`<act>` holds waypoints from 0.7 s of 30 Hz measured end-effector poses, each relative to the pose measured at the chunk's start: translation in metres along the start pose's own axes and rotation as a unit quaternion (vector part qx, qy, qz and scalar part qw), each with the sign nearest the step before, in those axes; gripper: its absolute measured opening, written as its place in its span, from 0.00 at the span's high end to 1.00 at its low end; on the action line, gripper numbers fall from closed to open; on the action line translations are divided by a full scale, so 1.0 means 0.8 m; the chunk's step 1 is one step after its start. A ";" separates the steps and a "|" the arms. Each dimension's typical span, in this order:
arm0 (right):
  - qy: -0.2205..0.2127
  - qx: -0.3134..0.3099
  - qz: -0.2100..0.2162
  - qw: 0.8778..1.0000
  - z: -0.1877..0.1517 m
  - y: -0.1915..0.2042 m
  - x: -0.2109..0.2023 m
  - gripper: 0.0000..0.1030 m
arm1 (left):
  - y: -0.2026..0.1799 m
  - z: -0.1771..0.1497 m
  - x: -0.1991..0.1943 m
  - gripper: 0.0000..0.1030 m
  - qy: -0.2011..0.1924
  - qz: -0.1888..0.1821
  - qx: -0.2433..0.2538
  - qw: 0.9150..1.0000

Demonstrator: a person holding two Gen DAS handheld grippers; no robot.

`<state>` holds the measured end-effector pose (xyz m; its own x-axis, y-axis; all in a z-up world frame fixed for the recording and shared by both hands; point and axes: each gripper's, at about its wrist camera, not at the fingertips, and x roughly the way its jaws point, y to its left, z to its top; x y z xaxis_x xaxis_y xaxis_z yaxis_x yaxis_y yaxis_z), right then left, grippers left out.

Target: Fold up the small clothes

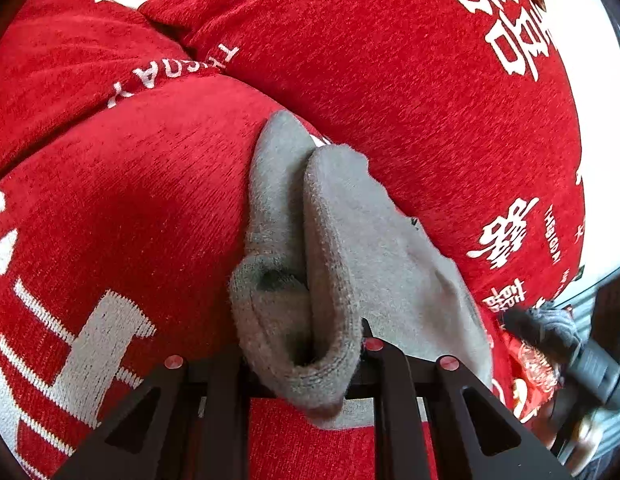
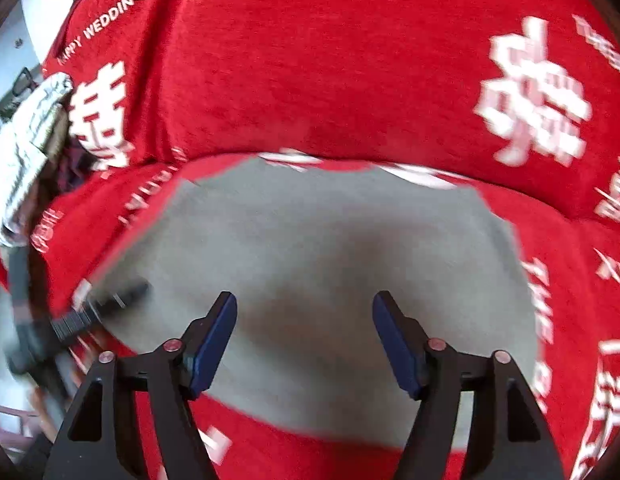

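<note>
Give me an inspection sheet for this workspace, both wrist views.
Surface: red cover with white lettering, creased.
Job's things: grey sock lying on the cover, its cuff bunched in the left claw.
Clutter: red wrapper at the cover's edge; crumpled whitish object, blurred.
Grippers: left claw shut on the sock's cuff; right claw open over the sock, nothing between its pads.
Cables: nothing seen.
Surroundings: white surface beyond the cover.
</note>
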<state>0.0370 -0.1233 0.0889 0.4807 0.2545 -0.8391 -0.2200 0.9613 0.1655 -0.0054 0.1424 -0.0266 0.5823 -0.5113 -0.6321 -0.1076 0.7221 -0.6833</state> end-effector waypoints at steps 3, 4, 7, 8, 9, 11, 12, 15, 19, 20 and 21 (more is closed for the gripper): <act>0.036 -0.017 0.019 0.999 0.045 0.045 0.047 0.24 | 0.007 0.000 0.000 0.83 -0.002 -0.019 -0.011 1.000; 0.052 -0.025 0.020 0.998 0.060 0.064 0.069 0.24 | 0.008 0.000 0.000 0.83 -0.002 -0.020 -0.009 1.000; 0.106 -0.037 0.023 0.993 0.088 0.112 0.132 0.24 | 0.007 0.000 -0.001 0.83 -0.002 -0.019 -0.005 1.000; 0.118 -0.039 0.018 0.992 0.092 0.123 0.149 0.24 | 0.010 0.001 -0.003 0.83 -0.002 -0.022 -0.007 1.000; 0.131 -0.040 0.011 0.990 0.098 0.136 0.168 0.24 | 0.012 0.001 -0.003 0.83 0.000 -0.026 -0.011 1.000; 0.156 -0.046 0.001 0.987 0.102 0.160 0.202 0.24 | 0.016 0.002 -0.003 0.83 0.003 -0.034 -0.019 0.999; 0.170 -0.056 -0.008 0.984 0.101 0.172 0.219 0.24 | 0.017 0.002 -0.004 0.83 0.003 -0.035 -0.020 0.999; 0.190 -0.107 -0.079 0.973 0.090 0.200 0.258 0.21 | 0.013 0.001 -0.004 0.83 0.002 -0.024 -0.012 1.000; 0.161 -0.124 -0.105 0.973 0.088 0.203 0.249 0.60 | 0.014 0.002 -0.005 0.83 0.000 -0.023 -0.014 1.000; 0.156 -0.111 -0.094 0.977 0.091 0.191 0.241 0.68 | 0.013 0.002 -0.007 0.86 -0.003 -0.022 -0.013 1.000; 0.154 -0.098 -0.075 0.980 0.092 0.179 0.235 0.78 | 0.009 0.001 -0.010 0.86 -0.008 -0.017 -0.006 1.000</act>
<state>0.1586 0.0699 -0.0070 0.2485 0.0395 -0.9678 -0.3401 0.9391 -0.0490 -0.0103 0.1519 -0.0261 0.5989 -0.5283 -0.6018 -0.0958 0.6988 -0.7089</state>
